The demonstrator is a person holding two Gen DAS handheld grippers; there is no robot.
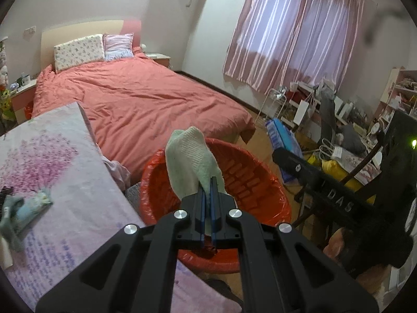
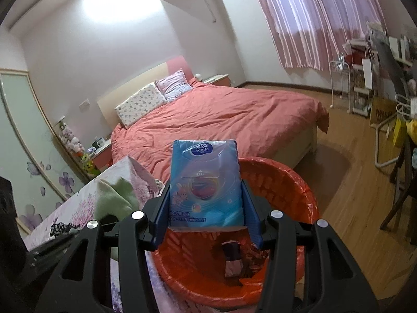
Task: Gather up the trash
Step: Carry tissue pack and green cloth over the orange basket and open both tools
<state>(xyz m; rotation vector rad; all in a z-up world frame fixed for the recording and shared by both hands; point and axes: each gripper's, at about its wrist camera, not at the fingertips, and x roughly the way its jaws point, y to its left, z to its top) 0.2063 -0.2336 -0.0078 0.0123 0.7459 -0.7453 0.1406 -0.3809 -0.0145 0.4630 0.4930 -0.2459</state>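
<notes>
Left tongs (image 1: 207, 182) clenched on a pale green knitted cloth (image 1: 189, 160), which stands up from the blue pads over the mouth of the red-lined bin (image 1: 260, 182). Right tongs (image 2: 206, 190) grasping a blue Vinda tissue pack (image 2: 206, 180), pads pressed against its two long sides; the pack is held above the near rim of the same bin (image 2: 299, 190). Inside the bin, seen from the right wrist view, lie a few dark and pale scraps (image 2: 234, 260) near the bottom. The bin sits on the wooden floor (image 2: 351, 195) just beside the floral-covered surface (image 1: 52, 156), between it and the bed (image 1: 146, 99) with its coral duvet. On the surface, at the left in the left wrist view, a crumpled light-blue wrapper and bits of cloth (image 1: 23, 208) remain. The right tongs' black body (image 1: 325, 190) shows at the right edge of the left wrist view. Pink striped curtains (image 1: 299, 26) cover the window; cluttered shelving (image 1: 338, 109) fills the far corner.
</notes>
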